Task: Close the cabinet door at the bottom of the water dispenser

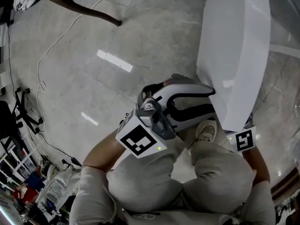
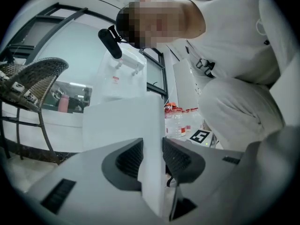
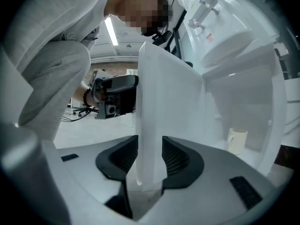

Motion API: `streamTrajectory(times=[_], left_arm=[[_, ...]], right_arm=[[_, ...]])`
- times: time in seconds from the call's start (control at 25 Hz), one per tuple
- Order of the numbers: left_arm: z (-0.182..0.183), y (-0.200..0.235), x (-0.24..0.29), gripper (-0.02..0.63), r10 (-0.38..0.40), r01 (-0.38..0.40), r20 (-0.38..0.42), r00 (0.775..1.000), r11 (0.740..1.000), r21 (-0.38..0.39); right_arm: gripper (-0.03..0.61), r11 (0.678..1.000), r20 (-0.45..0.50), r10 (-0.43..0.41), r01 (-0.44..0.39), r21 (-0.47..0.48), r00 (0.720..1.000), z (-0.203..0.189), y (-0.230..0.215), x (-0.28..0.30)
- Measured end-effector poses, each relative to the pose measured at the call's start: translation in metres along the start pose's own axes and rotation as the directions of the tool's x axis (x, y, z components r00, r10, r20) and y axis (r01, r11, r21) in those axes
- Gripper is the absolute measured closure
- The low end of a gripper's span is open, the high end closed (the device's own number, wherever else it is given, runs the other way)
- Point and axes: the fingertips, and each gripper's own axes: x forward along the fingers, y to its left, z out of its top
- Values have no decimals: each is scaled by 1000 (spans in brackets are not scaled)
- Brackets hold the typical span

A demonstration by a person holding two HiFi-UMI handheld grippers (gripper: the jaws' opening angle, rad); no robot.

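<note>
The white cabinet door point(image 1: 239, 46) stands open below the water dispenser point(image 3: 225, 46), seen edge-on from above in the head view. My left gripper point(image 1: 211, 101) reaches its free edge from the left. In the left gripper view the door point(image 2: 122, 121) fills the gap of that gripper point(image 2: 152, 156), both pads against its faces. My right gripper's marker cube point(image 1: 243, 140) shows below the door, its jaws hidden there. In the right gripper view the door edge point(image 3: 150, 102) stands between the jaws of my right gripper point(image 3: 150, 158), pads close beside it. A cream mug point(image 3: 236, 140) sits inside the cabinet.
The person crouches, knees point(image 1: 187, 182) and a shoe point(image 1: 205, 130) just behind the grippers. A white cable point(image 1: 51, 50) trails over the glossy floor, a chair leg point(image 1: 89, 11) beyond it. A wicker chair point(image 2: 37, 78) and water bottles point(image 2: 176, 121) stand near the dispenser.
</note>
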Motion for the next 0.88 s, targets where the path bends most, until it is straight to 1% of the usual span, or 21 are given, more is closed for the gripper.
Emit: streamTrajectory(times=[0.12, 0.24, 0.28, 0.48, 0.64, 0.8, 0.88], left_arm=[[0, -6, 12, 482, -19, 19, 5, 1000, 1000, -3], [2, -10, 24, 482, -41, 41, 16, 999, 999, 2], [2, -11, 27, 482, -46, 46, 18, 999, 999, 1], [2, -17, 43, 482, -73, 73, 28, 997, 997, -8], [2, -21, 54, 482, -102, 102, 42, 994, 995, -11], [5, -20, 57, 482, -114, 115, 59, 992, 993, -11], [1, -15, 54, 488, -107, 108, 51, 993, 994, -13]], right_arm=[[411, 998, 47, -51, 53, -27, 998, 5, -7, -3], [387, 992, 64, -50, 57, -113, 997, 7, -6, -5], [385, 991, 62, -55, 62, -122, 997, 6, -6, -6], [375, 987, 68, -149, 152, -48, 986, 8, -22, -11], [376, 979, 53, -204, 203, 35, 978, 4, -31, -20], [376, 977, 28, -214, 214, 8, 976, -3, -40, -31], [376, 975, 15, -222, 222, 25, 975, -5, -46, -37]])
